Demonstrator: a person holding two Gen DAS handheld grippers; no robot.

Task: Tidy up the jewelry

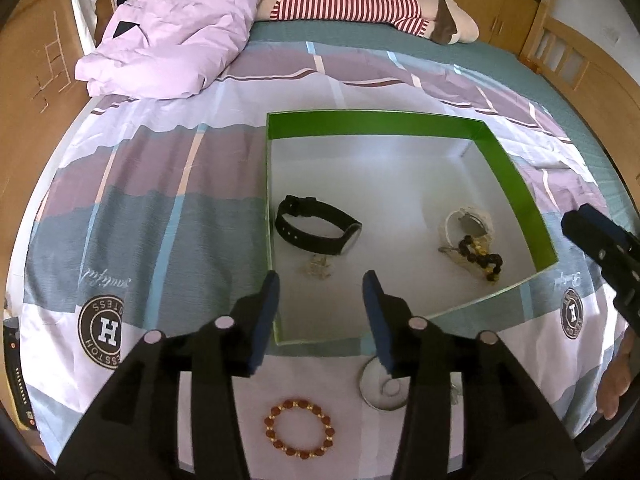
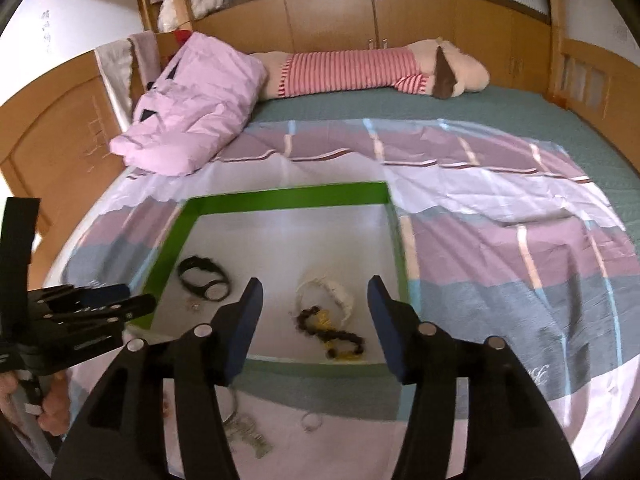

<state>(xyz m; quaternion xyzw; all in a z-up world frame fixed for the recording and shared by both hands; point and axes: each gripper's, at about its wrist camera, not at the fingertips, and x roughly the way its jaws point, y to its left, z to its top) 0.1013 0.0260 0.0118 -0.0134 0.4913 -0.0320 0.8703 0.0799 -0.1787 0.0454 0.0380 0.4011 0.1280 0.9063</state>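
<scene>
Two grippers, both spread apart and empty: my left gripper (image 1: 320, 320) hangs over the near edge of the green-walled, white-floored cardboard box (image 1: 516, 172). My right gripper (image 2: 316, 320) hangs over that edge too. Inside the box lie a black strap watch (image 1: 316, 224) and dark beaded bracelet (image 1: 480, 258); before it on the bed, a reddish-brown beaded bracelet (image 1: 298, 428).

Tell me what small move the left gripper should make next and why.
Probably lower the left gripper toward the red bracelet to pick it up. Both grippers are open and hold nothing. The watch and dark beads already lie in the box, while the bracelet lies on the sheet just outside it, under that gripper.
</scene>
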